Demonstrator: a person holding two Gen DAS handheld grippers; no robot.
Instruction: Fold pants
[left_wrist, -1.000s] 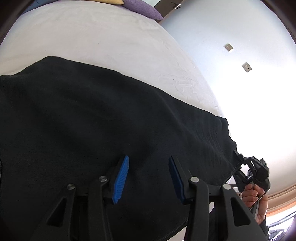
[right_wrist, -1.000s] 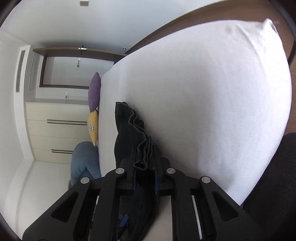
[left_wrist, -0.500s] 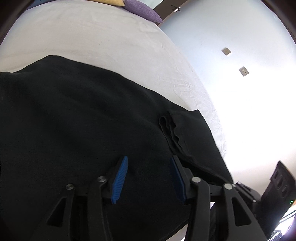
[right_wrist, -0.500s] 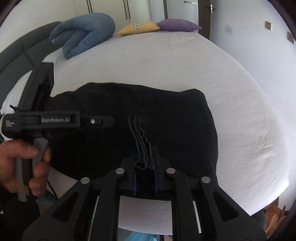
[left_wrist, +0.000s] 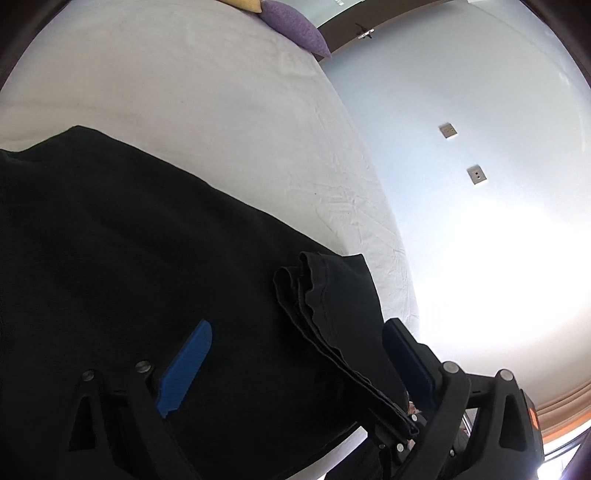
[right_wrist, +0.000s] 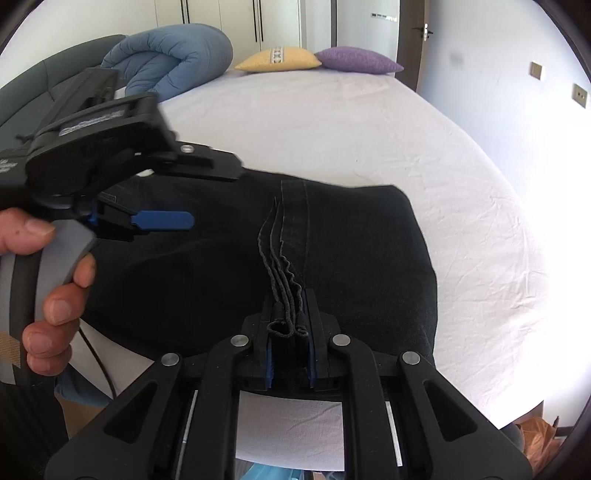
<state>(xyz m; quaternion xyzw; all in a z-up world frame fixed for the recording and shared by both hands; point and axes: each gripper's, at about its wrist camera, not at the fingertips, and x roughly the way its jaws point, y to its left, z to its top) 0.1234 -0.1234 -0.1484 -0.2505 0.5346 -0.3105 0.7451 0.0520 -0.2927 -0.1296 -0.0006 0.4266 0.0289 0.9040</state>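
Note:
Black pants lie folded on the white bed, near its front edge. They fill the lower left of the left wrist view. My right gripper is shut on the stacked hem edges of the pants, laid over the rest of the cloth. My left gripper is open wide, its blue pads either side of that folded hem stack, just above the cloth. It also shows in the right wrist view, held by a hand at the left.
A blue rolled duvet, a yellow pillow and a purple pillow lie at the bed's far end. A wall with switch plates runs along the right side. White wardrobes stand behind.
The right gripper has carried the hem end over onto the pants, making a fold. The left gripper has opened wider and now straddles the folded edge.

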